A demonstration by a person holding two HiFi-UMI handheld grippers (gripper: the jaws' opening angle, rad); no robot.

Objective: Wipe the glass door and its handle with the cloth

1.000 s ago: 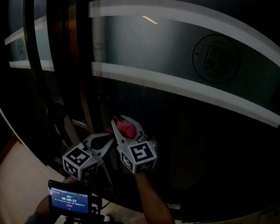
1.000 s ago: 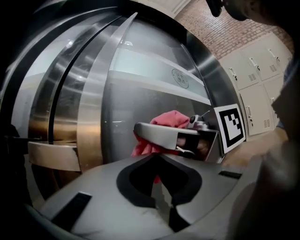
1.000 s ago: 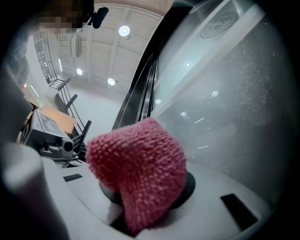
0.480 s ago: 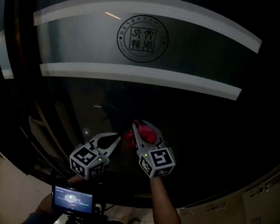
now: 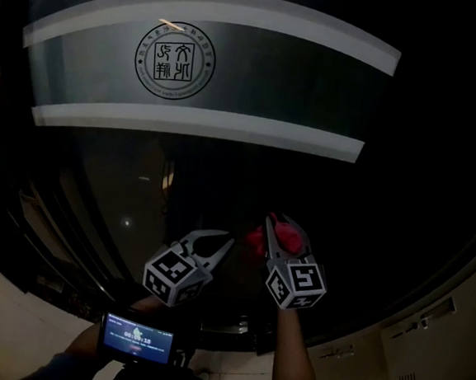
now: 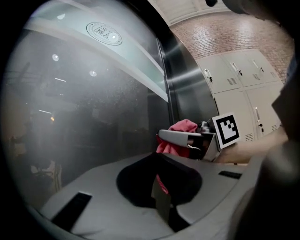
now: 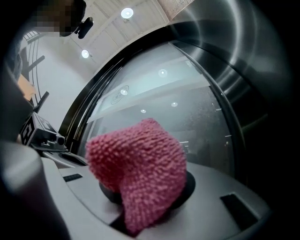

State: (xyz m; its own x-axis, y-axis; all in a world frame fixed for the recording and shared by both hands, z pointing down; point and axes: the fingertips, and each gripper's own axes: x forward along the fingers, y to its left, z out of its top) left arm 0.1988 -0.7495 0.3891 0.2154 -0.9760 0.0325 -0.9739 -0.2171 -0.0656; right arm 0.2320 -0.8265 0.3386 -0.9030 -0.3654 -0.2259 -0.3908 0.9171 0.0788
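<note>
Head view: a dark glass door is crossed by a frosted band, with a round seal at 11 o'clock. At 5 o'clock the right gripper is raised toward the pane. A pink cloth is pinched in its claw and bunched at the tips, probably so that a soft wad meets the glass. Whether it touches cannot be told. At 6 o'clock the left gripper is held just beside it, its claw pressed together and empty, seemingly kept out of the way. No handle can be made out for certain. A fine speckle on the pane is shown only in the gripper views. Lockers, at 2 o'clock, are shown clearly only in the left gripper view.
</note>
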